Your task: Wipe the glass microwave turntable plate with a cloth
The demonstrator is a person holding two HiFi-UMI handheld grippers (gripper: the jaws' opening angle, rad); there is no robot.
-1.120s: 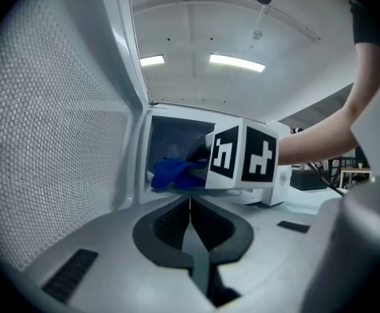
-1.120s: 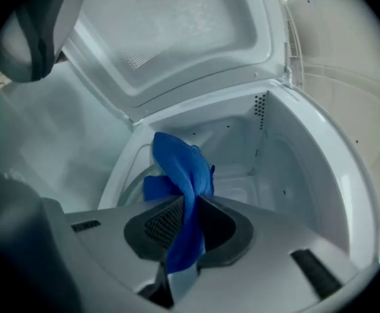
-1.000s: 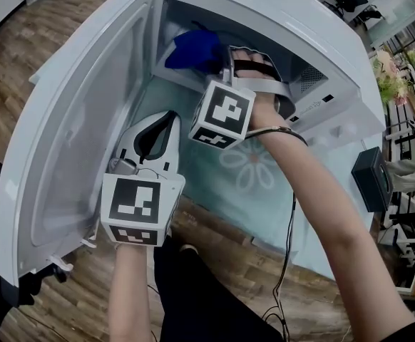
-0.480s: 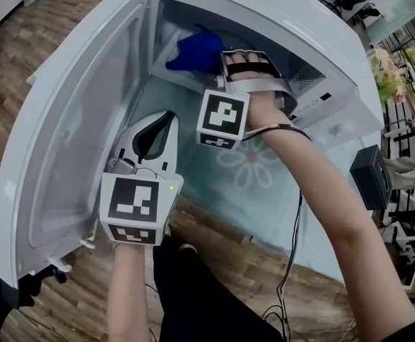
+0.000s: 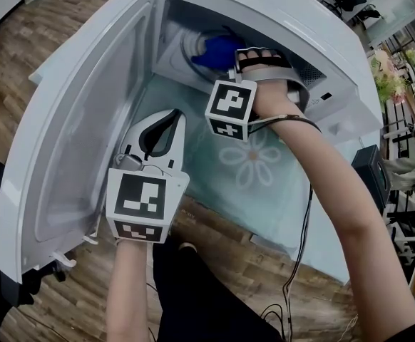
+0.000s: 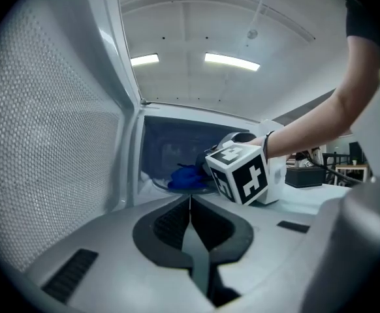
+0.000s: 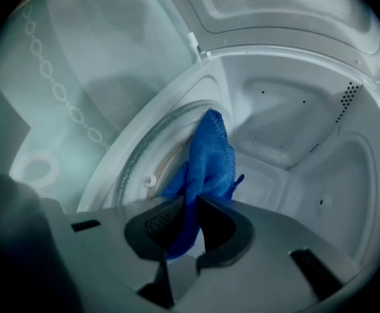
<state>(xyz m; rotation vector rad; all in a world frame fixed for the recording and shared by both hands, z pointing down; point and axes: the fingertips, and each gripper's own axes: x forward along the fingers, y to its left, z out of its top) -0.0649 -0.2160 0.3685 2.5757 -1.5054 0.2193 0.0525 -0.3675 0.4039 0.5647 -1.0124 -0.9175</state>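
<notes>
Inside the open white microwave (image 5: 314, 48) the glass turntable plate (image 5: 188, 45) lies on the cavity floor, its rim curving at the left in the right gripper view (image 7: 138, 152). A blue cloth (image 5: 218, 48) rests on the plate. My right gripper (image 5: 227, 57) reaches into the cavity and is shut on the blue cloth (image 7: 209, 155), which hangs from between its jaws (image 7: 189, 204) onto the glass. My left gripper (image 5: 170, 120) stays outside in front of the opening, shut and empty (image 6: 190, 197), pointing at the cloth (image 6: 187, 178) and the right gripper's marker cube (image 6: 239, 173).
The microwave door (image 5: 79, 120) stands swung open at the left, close beside my left gripper. The microwave sits on a table with a pale green flowered cover (image 5: 250, 162). A black box (image 5: 370, 177) stands at the right. Wooden floor (image 5: 222, 262) lies below.
My right gripper has carried the blue cloth to the right across the plate, and the plate's left rim now shows. My left gripper has barely moved.
</notes>
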